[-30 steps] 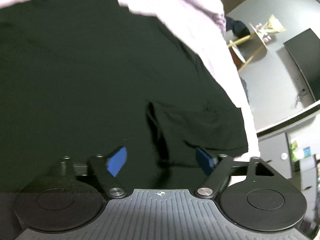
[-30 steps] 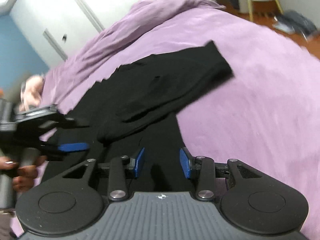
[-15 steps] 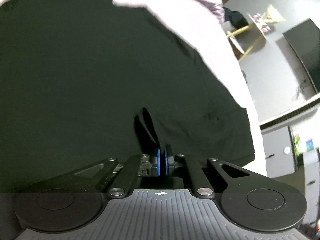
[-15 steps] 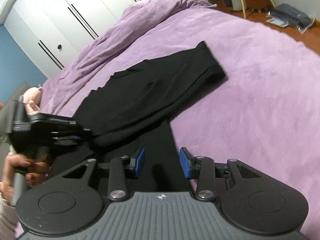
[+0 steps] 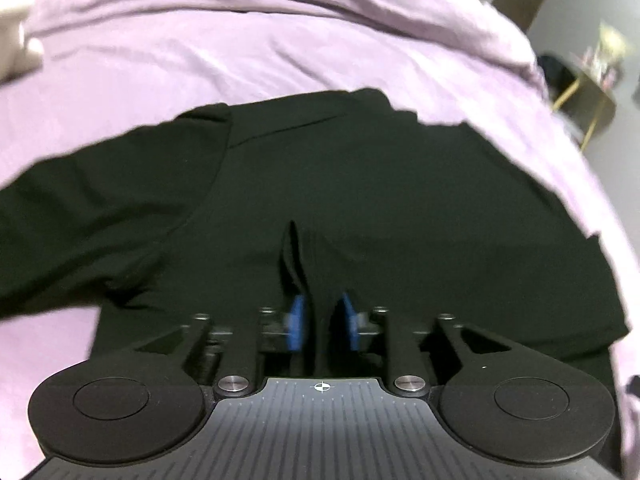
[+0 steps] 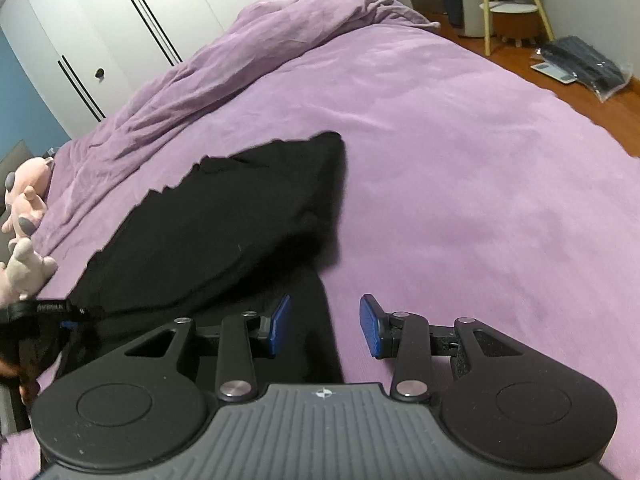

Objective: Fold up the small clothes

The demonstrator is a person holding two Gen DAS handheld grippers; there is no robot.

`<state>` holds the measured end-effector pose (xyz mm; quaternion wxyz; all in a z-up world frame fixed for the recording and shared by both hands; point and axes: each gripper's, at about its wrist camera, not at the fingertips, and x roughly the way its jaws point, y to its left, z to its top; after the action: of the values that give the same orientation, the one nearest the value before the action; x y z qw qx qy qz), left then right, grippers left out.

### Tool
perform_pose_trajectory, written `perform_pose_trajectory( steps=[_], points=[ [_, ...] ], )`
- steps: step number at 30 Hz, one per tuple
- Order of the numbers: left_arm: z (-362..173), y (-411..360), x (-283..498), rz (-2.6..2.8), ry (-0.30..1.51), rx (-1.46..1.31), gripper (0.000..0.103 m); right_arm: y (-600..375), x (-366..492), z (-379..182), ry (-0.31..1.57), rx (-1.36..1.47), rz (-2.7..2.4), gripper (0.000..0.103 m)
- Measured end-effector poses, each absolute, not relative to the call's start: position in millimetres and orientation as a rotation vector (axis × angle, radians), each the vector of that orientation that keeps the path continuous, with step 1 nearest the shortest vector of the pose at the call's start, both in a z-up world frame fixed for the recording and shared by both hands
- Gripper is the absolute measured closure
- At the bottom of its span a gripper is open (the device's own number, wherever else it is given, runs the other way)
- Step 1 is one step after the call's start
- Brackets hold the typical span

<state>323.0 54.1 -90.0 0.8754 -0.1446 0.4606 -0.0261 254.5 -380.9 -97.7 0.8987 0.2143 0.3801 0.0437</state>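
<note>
A black garment (image 5: 360,184) lies spread on the purple bed cover (image 5: 200,60). In the left wrist view my left gripper (image 5: 320,322) is shut on a pinched ridge of the black cloth, with the fold standing up between the blue pads (image 5: 297,322). In the right wrist view the same garment (image 6: 224,232) lies folded over itself, and its near edge runs between the fingers of my right gripper (image 6: 325,326), which is open and holds nothing. The left gripper (image 6: 52,312) shows at the far left edge of that view, against the cloth.
Crumpled purple duvet (image 6: 280,40) lies at the back of the bed. Plush toys (image 6: 24,224) sit at the left. White wardrobe doors (image 6: 120,20) stand behind. A stool (image 6: 512,16) and a bag (image 6: 588,64) are on the wooden floor to the right.
My left gripper closed on a fold of the black cloth and has pulled back with it, showing more of the garment. My right gripper opened wider and shifted toward the garment's right edge.
</note>
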Motion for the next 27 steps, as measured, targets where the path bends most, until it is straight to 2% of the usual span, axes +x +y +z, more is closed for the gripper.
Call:
perform_pose_trajectory(
  steps=[3, 4, 5, 9, 13, 18, 19, 21, 23, 24, 27],
  points=[
    [-95.9, 57.2, 333.5, -0.083, 0.967, -0.371, 0.076, -378.6, 277.7, -96.0, 0.774, 0.473, 0.103, 0.065],
    [-96.1, 56.1, 336.8, -0.083, 0.969, -0.37, 0.094, -377.8, 285.4, -95.1, 0.769, 0.473, 0.1, 0.064],
    [-95.0, 53.5, 341.2, -0.086, 0.974, -0.368, 0.096, -376.9, 292.3, -94.5, 0.763, 0.47, 0.099, 0.063],
    [-74.4, 54.8, 351.9, -0.04, 0.917, -0.303, 0.097, -373.5, 323.1, -97.7, 0.767, 0.46, 0.092, 0.052],
    [-55.2, 61.3, 357.9, 0.093, 0.832, -0.097, 0.097, -363.2, 350.8, -108.1, 0.793, 0.441, 0.082, 0.05],
    [-58.6, 83.8, 361.3, 0.131, 0.849, -0.124, 0.097, -342.7, 373.3, -111.7, 0.799, 0.407, 0.113, 0.051],
    [-59.9, 87.7, 359.3, 0.137, 0.848, -0.124, 0.097, -336.8, 376.4, -112.2, 0.803, 0.374, 0.106, 0.053],
    [-66.1, 93.3, 360.2, 0.12, 0.863, -0.156, 0.097, -324.5, 380.8, -113.3, 0.803, 0.294, 0.092, 0.065],
    [-71.1, 97.2, 361.5, 0.11, 0.88, -0.183, 0.097, -316.9, 382.9, -114.0, 0.797, 0.24, 0.087, 0.088],
    [-73.1, 97.7, 362.5, 0.107, 0.882, -0.187, 0.097, -315.0, 382.8, -113.2, 0.788, 0.219, 0.089, 0.093],
    [-72.2, 96.8, 361.5, 0.091, 0.852, -0.196, 0.097, -311.0, 378.0, -106.6, 0.726, 0.158, 0.058, 0.099]
  ],
)
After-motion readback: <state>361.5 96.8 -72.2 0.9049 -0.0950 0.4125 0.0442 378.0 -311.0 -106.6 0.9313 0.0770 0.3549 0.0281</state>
